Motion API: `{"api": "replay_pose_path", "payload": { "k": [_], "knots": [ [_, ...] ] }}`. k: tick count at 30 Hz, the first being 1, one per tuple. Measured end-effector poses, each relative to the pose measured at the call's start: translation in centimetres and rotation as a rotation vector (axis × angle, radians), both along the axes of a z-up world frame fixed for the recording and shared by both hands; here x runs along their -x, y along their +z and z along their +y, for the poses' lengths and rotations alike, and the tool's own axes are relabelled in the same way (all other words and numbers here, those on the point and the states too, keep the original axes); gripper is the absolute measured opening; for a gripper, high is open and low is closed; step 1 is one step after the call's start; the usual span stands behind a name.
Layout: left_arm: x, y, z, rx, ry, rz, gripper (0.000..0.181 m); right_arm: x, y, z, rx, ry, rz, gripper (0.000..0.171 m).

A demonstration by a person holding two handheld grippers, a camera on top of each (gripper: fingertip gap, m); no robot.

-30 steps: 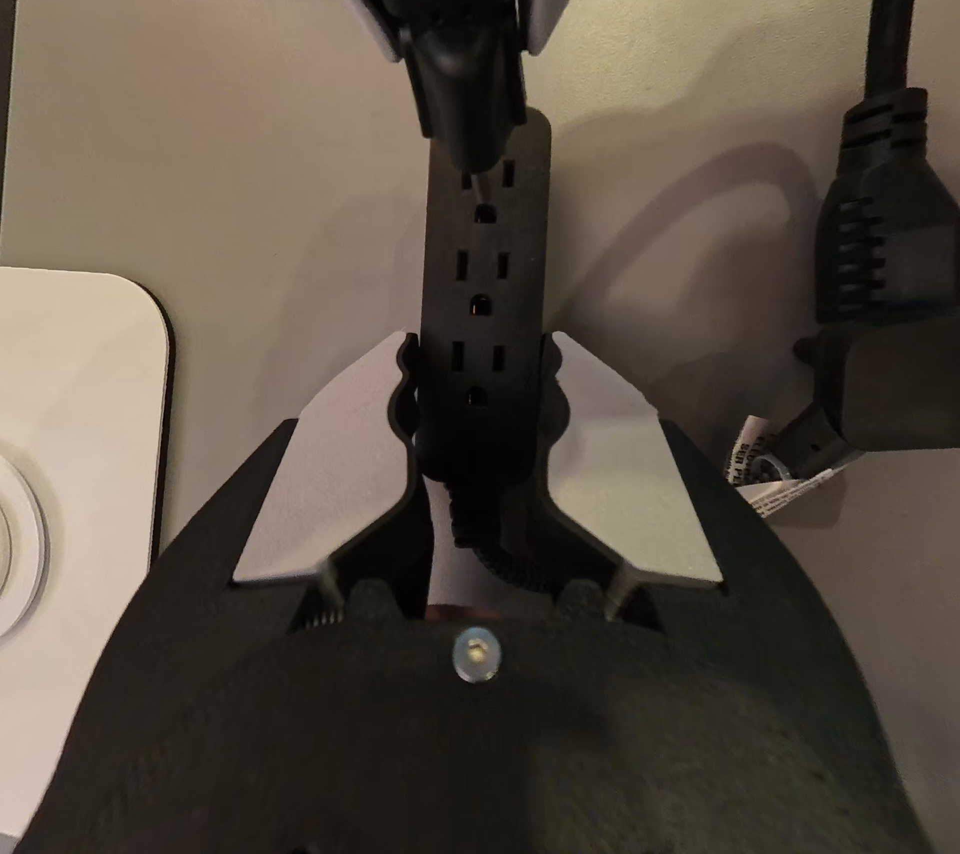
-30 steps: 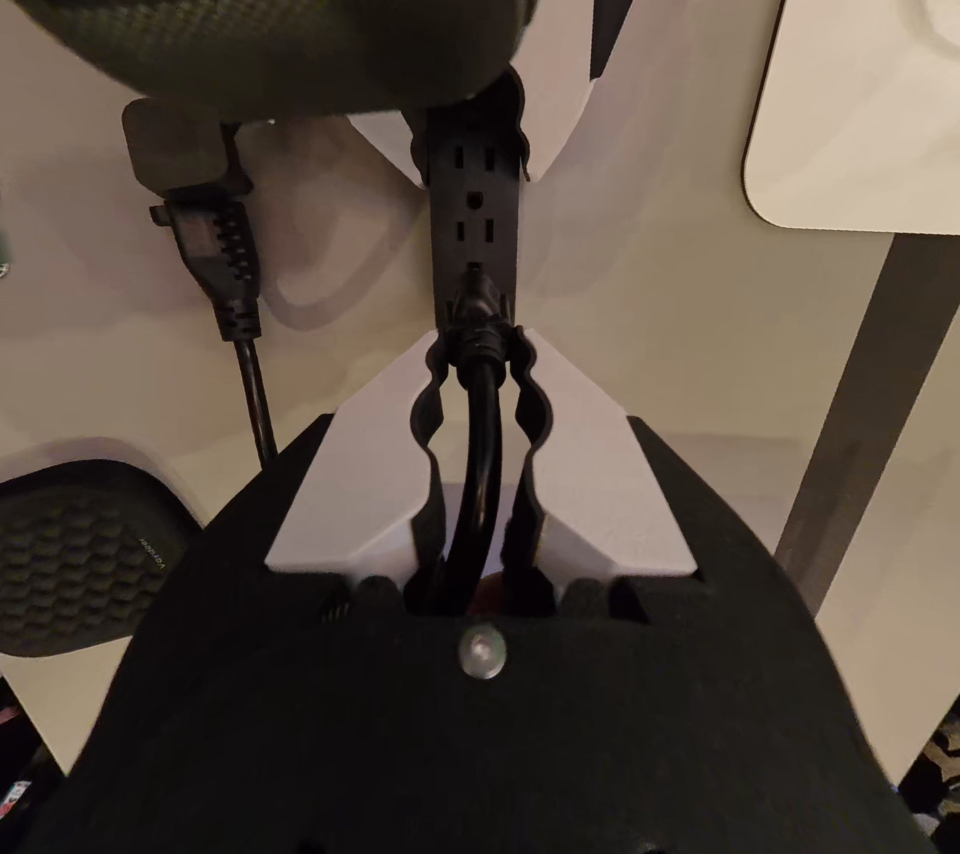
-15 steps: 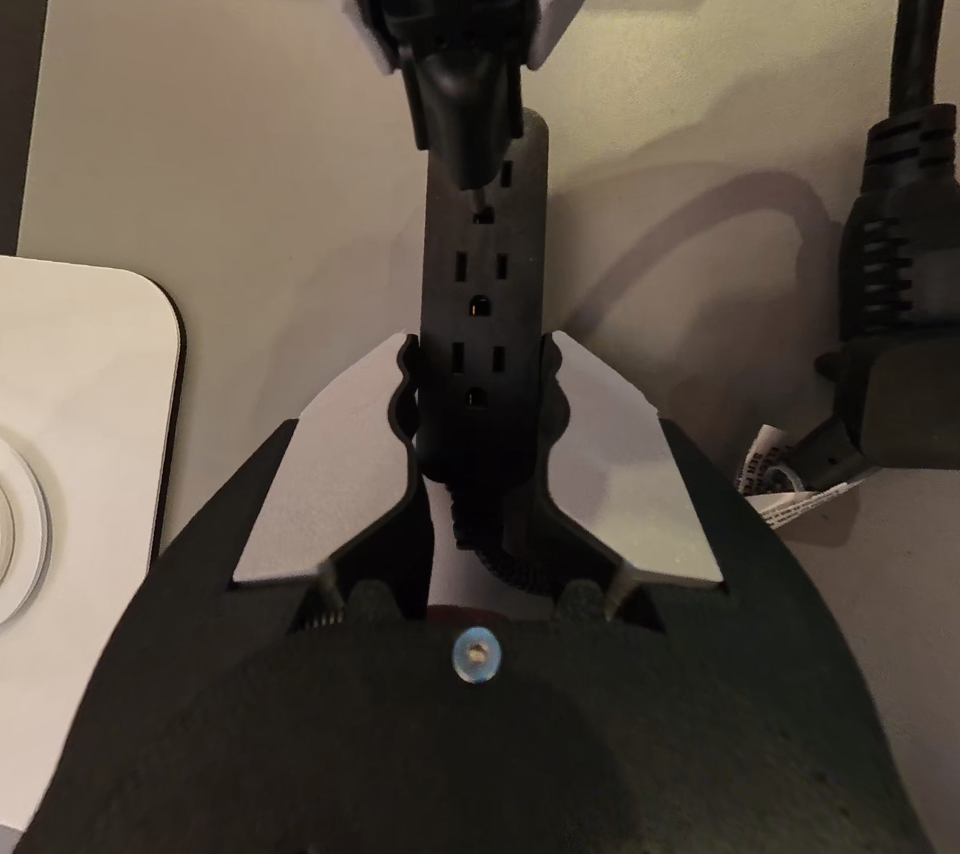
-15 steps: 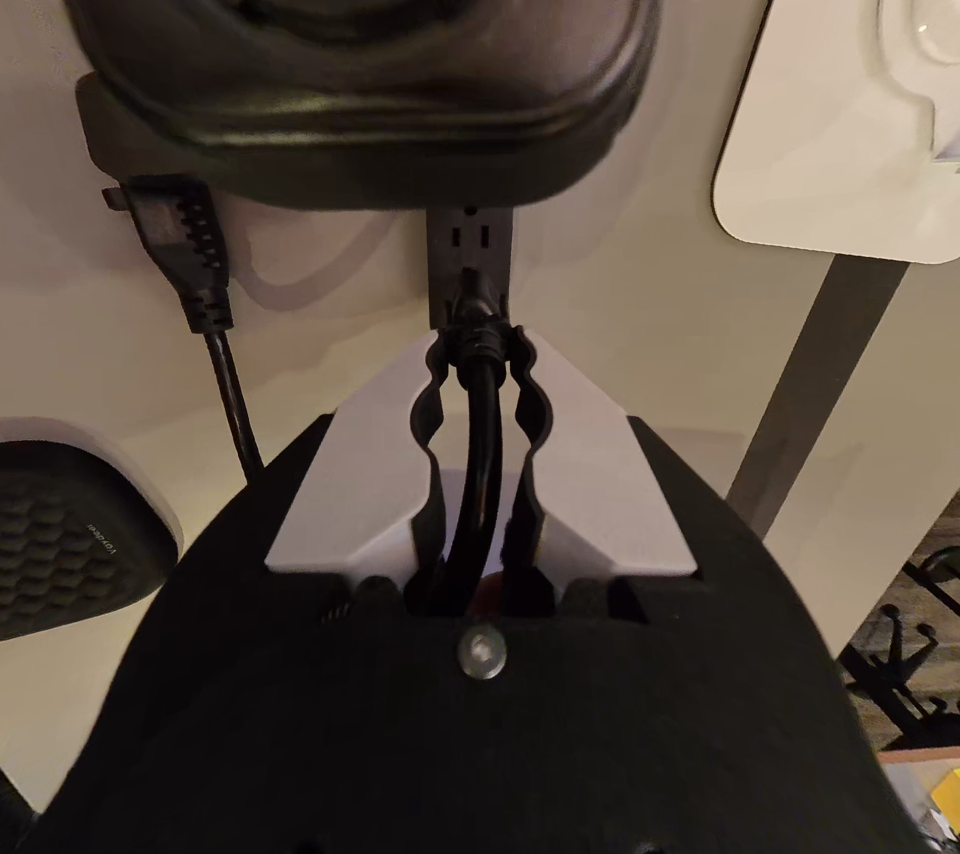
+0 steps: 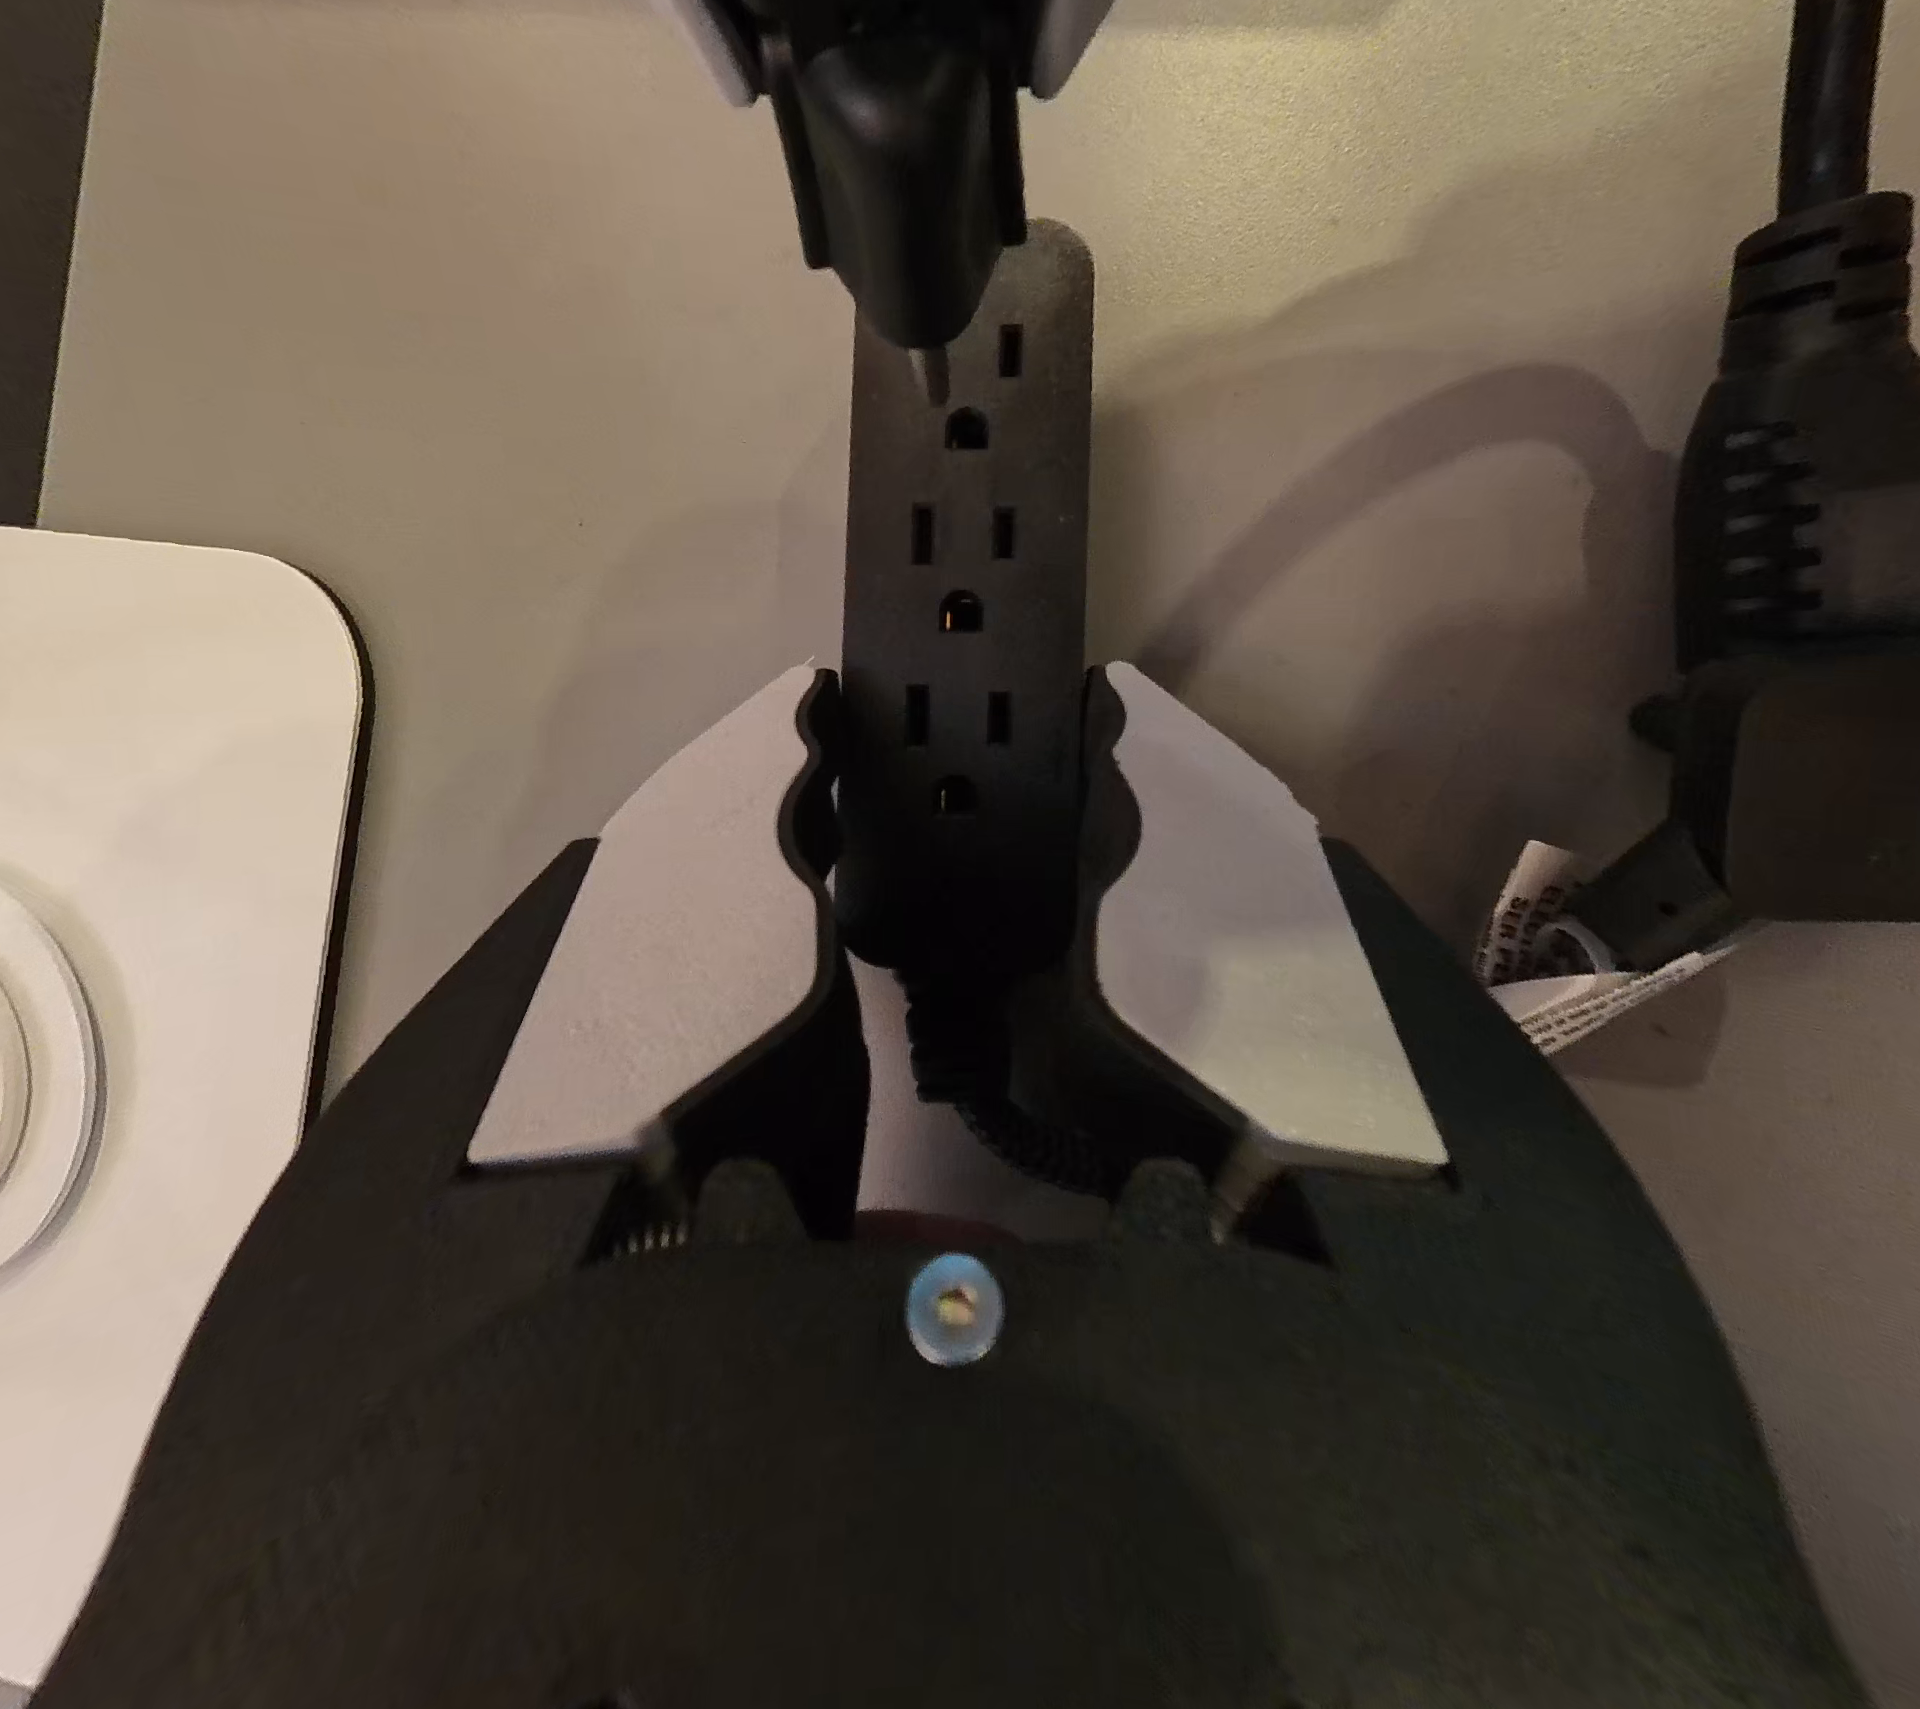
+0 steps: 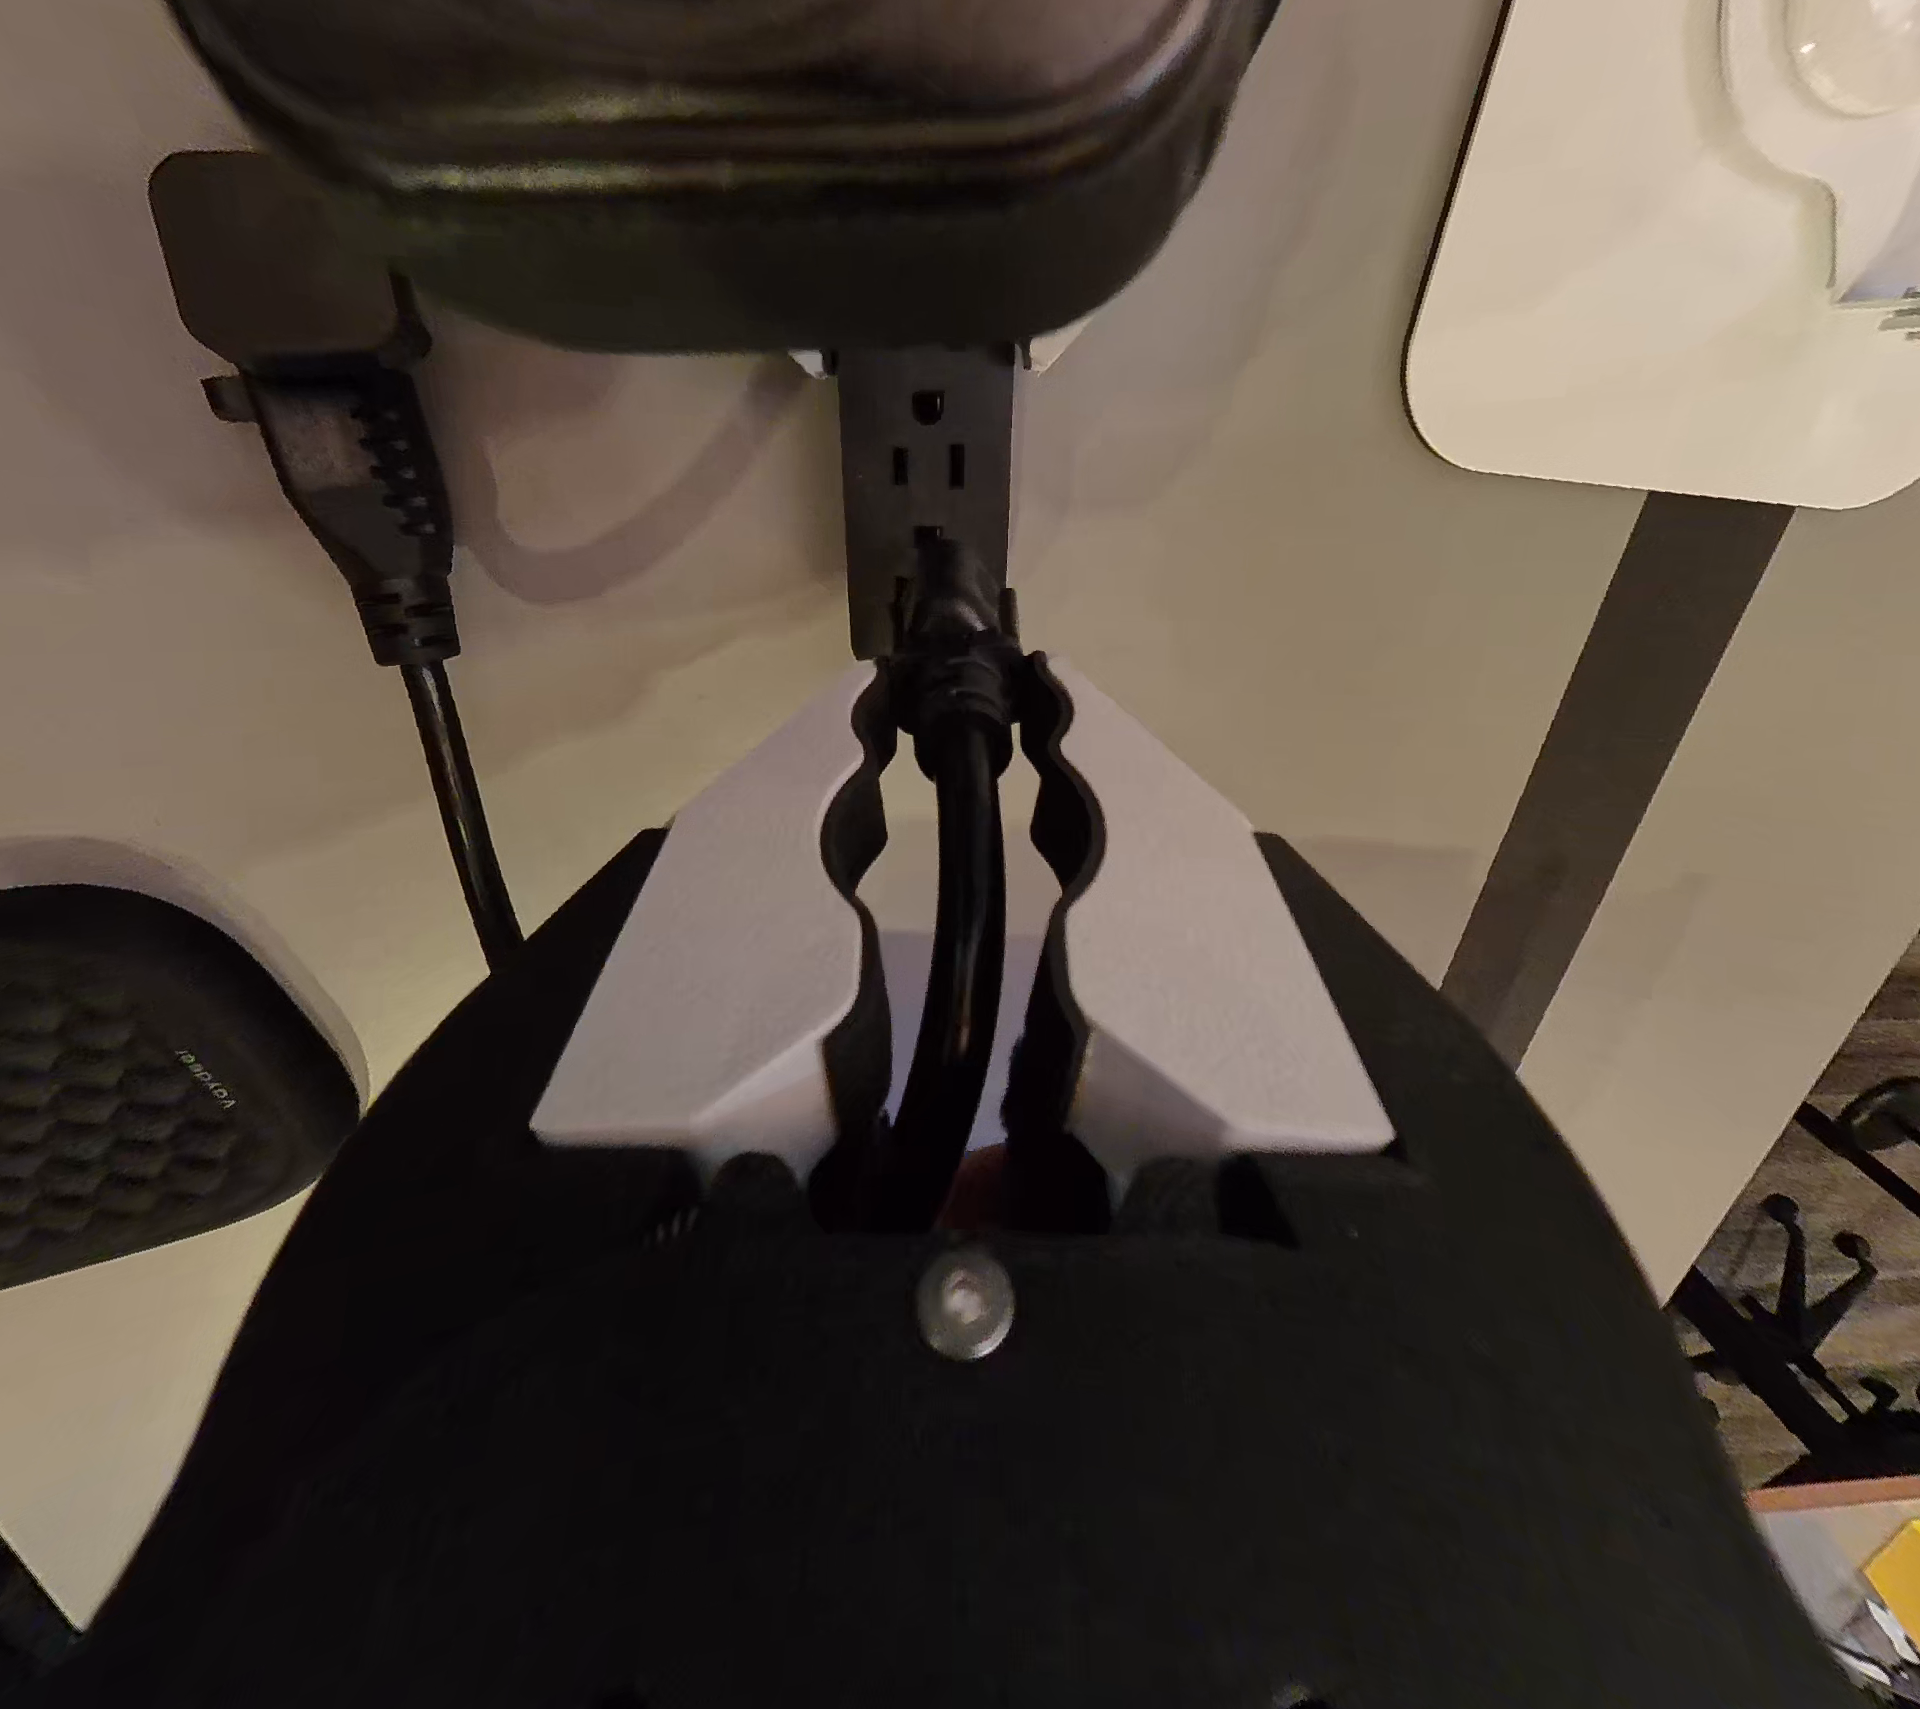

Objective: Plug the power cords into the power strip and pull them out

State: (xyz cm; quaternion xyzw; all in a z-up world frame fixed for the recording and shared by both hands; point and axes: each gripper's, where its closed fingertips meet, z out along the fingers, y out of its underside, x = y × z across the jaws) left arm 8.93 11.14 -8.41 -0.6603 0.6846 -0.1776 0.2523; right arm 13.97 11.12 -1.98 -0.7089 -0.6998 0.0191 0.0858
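Black power strip (image 5: 971, 579) lies on the pale desk (image 5: 468, 309), its cord end clamped between the fingers of the left tool (image 5: 961, 786). Three outlets face up. Right tool (image 6: 961, 693) is clenched on a black plug (image 6: 951, 610); in the left wrist view the plug (image 5: 904, 205) sits tilted over the farthest outlet, one metal prong showing at a slot, not seated. Its cord (image 6: 961, 911) runs back between the right tool's fingers. Second power cord (image 5: 1787, 516) lies loose on the desk beside the strip, apart from it, white tag (image 5: 1558, 953) attached. White tray (image 5: 156, 776) at the other side.
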Motion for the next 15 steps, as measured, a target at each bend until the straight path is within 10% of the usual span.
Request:
{"api": "replay_pose_path", "payload": {
  "k": [15],
  "knots": [
    [-0.08, 0.03, -0.02, 0.006, -0.021, -0.030, 0.045, 0.03, -0.24, -0.17, 0.087, -0.063, 0.059, 0.021]
  ]
}}
